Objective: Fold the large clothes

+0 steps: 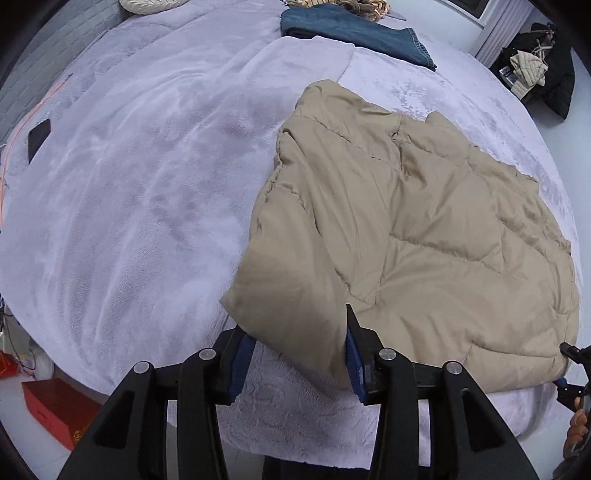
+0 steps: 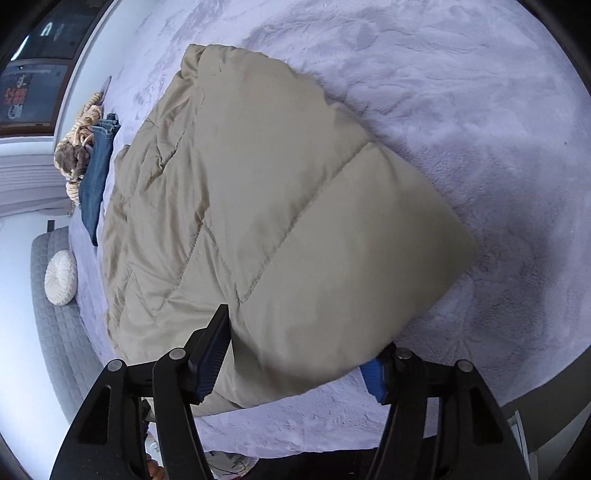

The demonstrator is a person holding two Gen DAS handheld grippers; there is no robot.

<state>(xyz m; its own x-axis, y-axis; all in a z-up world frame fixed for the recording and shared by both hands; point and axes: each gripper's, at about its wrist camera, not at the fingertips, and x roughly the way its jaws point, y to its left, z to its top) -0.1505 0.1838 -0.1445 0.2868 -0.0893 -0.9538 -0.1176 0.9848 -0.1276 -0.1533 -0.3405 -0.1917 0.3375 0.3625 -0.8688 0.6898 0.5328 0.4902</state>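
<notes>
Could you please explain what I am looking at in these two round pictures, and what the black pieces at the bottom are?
No robot here: a person carries a hand-held gripper in each hand, each with a wide-angle camera looking along its two black fingers, hence the round, bent pictures. One view is from the left gripper, the other from the right gripper. Both look down on a bed with a pale lilac fleece blanket. On it lies a beige quilted jacket, folded over. Further back are folded blue jeans and a round cream cushion. Each gripper's jaws stand apart around a corner of the jacket; the blue pads do not seem to press it, so nothing looks held.
</notes>
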